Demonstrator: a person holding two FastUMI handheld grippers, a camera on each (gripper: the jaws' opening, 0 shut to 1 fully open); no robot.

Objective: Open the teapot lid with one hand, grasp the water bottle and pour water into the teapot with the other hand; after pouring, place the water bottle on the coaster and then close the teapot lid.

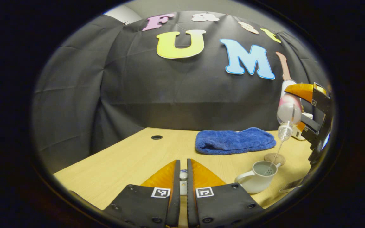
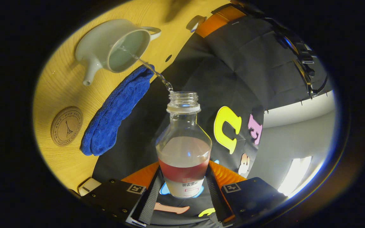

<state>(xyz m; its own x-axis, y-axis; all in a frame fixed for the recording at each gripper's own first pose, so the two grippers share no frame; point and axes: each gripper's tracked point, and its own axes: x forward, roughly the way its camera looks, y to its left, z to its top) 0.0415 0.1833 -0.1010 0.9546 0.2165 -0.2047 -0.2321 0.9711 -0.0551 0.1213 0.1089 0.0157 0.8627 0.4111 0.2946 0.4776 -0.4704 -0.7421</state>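
In the right gripper view, the right gripper (image 2: 182, 182) was clamped on the water bottle (image 2: 184, 148), one finger pressing each side of its labelled lower body. The bottle was tipped with its uncapped neck pointing away from the camera, and a thin stream of water (image 2: 152, 70) ran from the mouth into the open teapot (image 2: 112, 47). The teapot stood on the wooden table (image 2: 55, 85) with its spout pointing away from the blue towel (image 2: 112, 110), which lay just beside the pot. The round cork coaster (image 2: 66, 125) sat bare on the table, near the towel's end and apart from the teapot.

In the left gripper view, the same bottle (image 1: 288, 110) hung neck-down above and just behind the teapot (image 1: 258, 177), the stream (image 1: 276, 155) falling into the pot's open top. The right gripper (image 1: 315, 117) held it at the far edge of the scene. The coaster (image 1: 274, 158) lay just behind the teapot, and the towel (image 1: 234, 141) lay farther back on the table (image 1: 122, 161).

The left gripper (image 1: 183, 182) hovered to the side of the teapot, on the handle side, its fingers drawn nearly together on a small white knobbed piece (image 1: 183, 179) pinched between them, most likely the teapot lid, though little of it showed.
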